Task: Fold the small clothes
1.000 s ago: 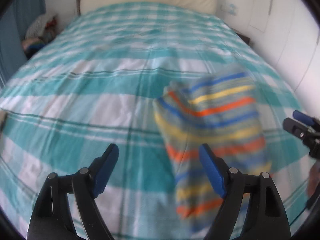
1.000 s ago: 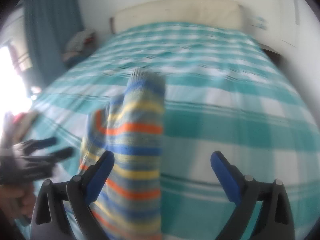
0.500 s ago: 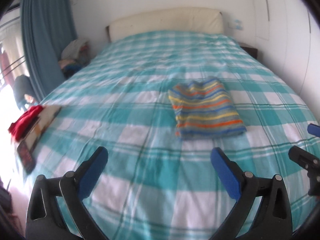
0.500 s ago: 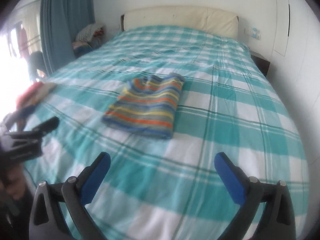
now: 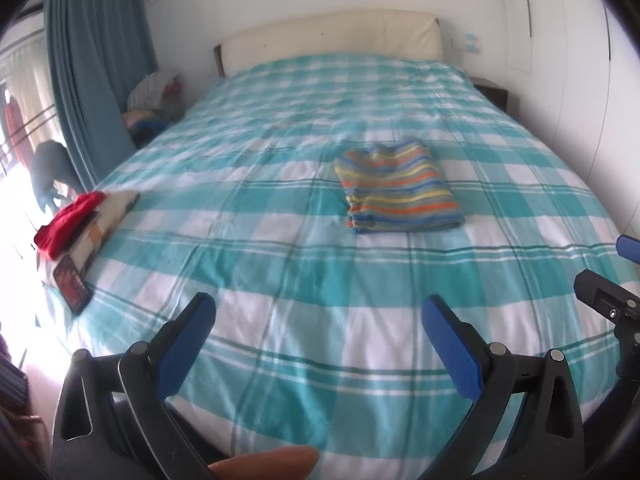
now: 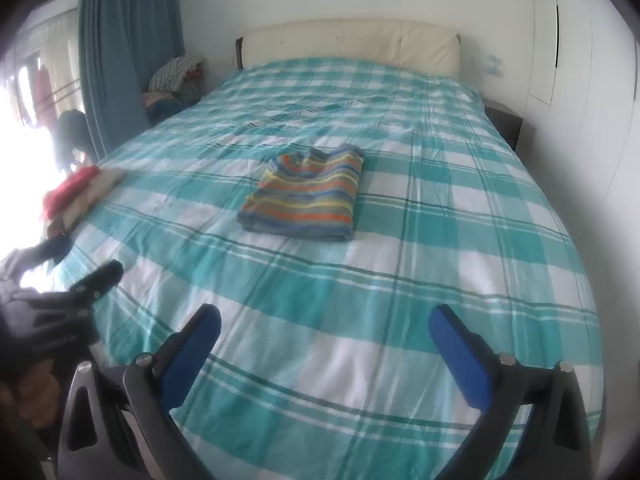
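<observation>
Two grippers are hanging wide and empty at the lower edge of each frame, and we are seeing the folded striped garment lying mid-bed, well apart, upper centre. Its long axis is running away toward the headboard. Left gripper and right gripper are tilting downward over the checked bedspread, neither clearly nearer.

Bed cover: woven cotton-like cloth, matt, lightly creased. Striped garment on it: soft knit, matt. Headboard behind cover: smooth padded leatherette, faint sheen. Curtain left of cover: matt drape. Left gripper and right gripper: black matt plastic, blue ribbed pads, metal pins.
</observation>
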Demonstrator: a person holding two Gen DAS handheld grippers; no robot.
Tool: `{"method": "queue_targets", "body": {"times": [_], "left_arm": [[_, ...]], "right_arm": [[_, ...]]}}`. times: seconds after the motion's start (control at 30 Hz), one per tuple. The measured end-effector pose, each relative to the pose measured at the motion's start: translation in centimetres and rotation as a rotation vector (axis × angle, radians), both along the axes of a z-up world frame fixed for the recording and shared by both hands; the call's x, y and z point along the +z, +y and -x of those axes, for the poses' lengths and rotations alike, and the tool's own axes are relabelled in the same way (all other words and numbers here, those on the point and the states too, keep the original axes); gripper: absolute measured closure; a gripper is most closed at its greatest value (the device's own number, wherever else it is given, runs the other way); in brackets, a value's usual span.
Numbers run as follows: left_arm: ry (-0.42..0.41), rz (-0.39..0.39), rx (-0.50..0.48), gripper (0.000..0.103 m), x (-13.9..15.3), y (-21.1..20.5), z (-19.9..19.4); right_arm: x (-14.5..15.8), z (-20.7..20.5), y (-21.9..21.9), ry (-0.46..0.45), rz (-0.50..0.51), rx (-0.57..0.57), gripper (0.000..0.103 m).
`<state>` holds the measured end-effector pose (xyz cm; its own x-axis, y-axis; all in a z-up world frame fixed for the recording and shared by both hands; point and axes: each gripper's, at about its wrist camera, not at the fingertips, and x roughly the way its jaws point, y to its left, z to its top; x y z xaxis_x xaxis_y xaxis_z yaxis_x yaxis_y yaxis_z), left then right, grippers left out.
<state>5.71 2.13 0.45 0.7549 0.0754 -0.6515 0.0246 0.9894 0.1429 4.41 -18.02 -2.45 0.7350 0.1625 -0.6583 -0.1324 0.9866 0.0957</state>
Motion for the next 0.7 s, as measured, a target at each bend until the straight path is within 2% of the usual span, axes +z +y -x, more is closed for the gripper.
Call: {"method": "queue_targets", "body": {"times": [0.5, 0.7], "left_arm": [[0.014, 0.049, 0.008, 0.0, 1.3, 0.4, 1.3], [0.012, 0.037, 0.013, 0.0, 1.7, 0.3, 1.4]], "right_arm": [[2.0, 1.3, 2.9, -0.018, 0.132, 0.028, 0.001], [2.6, 1.7, 3.2, -0.026, 0.127, 0.029, 0.001]]}}
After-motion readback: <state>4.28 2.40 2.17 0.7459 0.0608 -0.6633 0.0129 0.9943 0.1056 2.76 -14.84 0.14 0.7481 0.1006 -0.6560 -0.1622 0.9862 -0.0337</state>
